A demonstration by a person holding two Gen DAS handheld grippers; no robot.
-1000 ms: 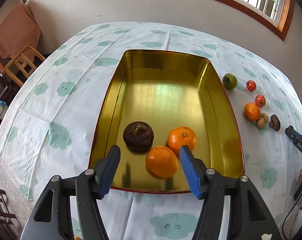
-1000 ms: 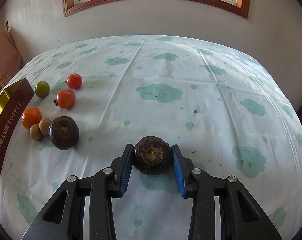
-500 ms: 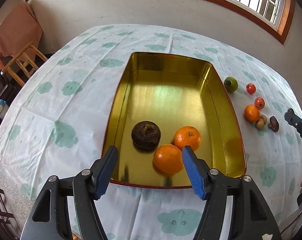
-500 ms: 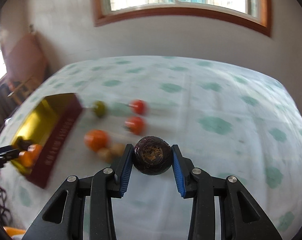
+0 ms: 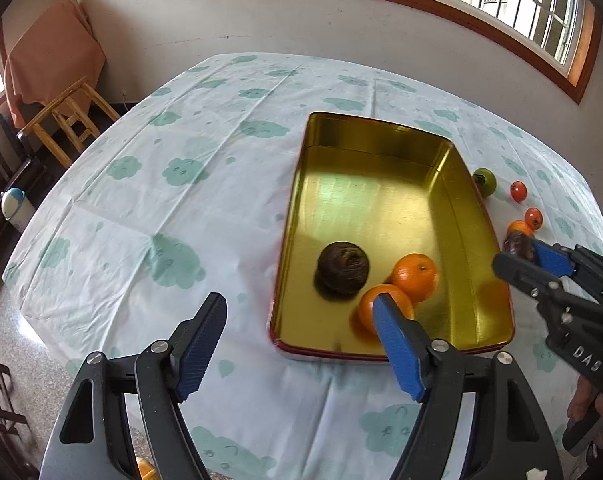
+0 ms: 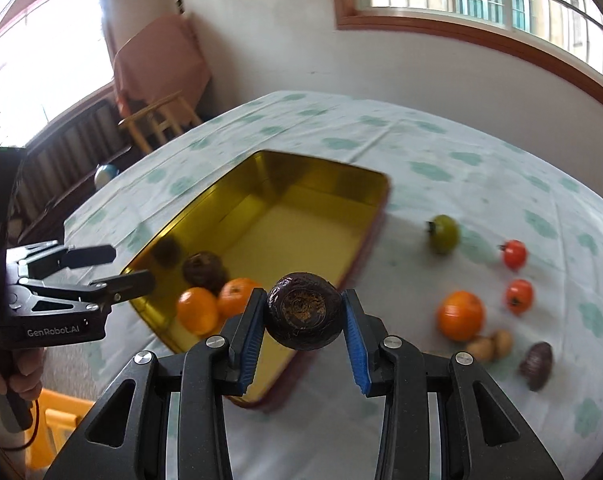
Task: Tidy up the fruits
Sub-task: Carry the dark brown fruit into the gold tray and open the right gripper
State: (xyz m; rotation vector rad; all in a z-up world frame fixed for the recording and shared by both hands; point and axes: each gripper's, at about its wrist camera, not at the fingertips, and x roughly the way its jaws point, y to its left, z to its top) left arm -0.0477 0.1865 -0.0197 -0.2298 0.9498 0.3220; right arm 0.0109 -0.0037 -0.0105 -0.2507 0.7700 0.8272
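Dark fruit (image 6: pixel 303 311) clamped in right hand-held gripper (image 6: pixel 304 320) above gold tin (image 6: pixel 321 184); left hand-held gripper (image 5: pixel 297 332) spread wide

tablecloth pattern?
White tablecloth with pale green cloud faces; clearest in the left wrist view.

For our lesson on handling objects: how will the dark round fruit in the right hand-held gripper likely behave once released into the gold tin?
The dark fruit looks round, so it may roll across the gold tin, whose smooth floor offers little grip. Its wrinkled skin suggests the pads hold it without slipping. It may bump the oranges.
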